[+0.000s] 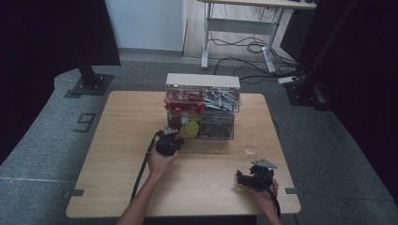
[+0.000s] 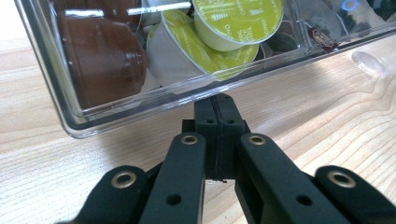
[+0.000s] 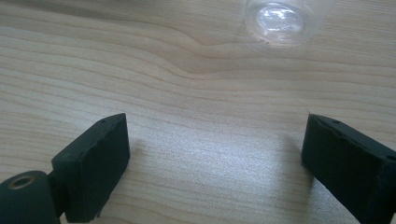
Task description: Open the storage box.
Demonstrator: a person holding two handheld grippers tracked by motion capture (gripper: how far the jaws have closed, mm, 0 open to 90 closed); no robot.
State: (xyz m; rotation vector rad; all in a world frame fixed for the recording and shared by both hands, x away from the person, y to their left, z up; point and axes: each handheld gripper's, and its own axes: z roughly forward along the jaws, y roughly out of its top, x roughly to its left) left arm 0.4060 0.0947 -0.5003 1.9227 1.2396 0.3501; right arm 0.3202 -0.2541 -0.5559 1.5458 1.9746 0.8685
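Clearly, the left gripper [image 1: 172,136] had its jaws pressed fully together, with nothing seen between them, and their tips sat right at the front lower edge of the clear drawer [image 2: 154,100], touching it or very nearly so. In the left gripper view that drawer lay at twelve o'clock from the jaws, its transparent front wall running across the frame. Inside it, a brown capsule [image 2: 105,56] rested at about eleven o'clock from the tips, and green-lidded capsules [image 2: 233,21] lay at about twelve to one o'clock, one tilted against another.

From the high view, the drawer belonged to the lower left compartment of a clear organizer [image 1: 202,80] that stood toward the far middle of the wooden surface [image 1: 117,140]. Red items filled the upper left compartment, and grey items the upper right. The left gripper was just at six o'clock of that lower left drawer.

Meanwhile, the right gripper [image 1: 245,178] lay low over the surface near its front right corner, well apart from the organizer, with its jaws spread wide and bare wood between them. A small clear cup [image 3: 282,21] stood on the surface at about one o'clock from those jaws in the right gripper view, not touching them.
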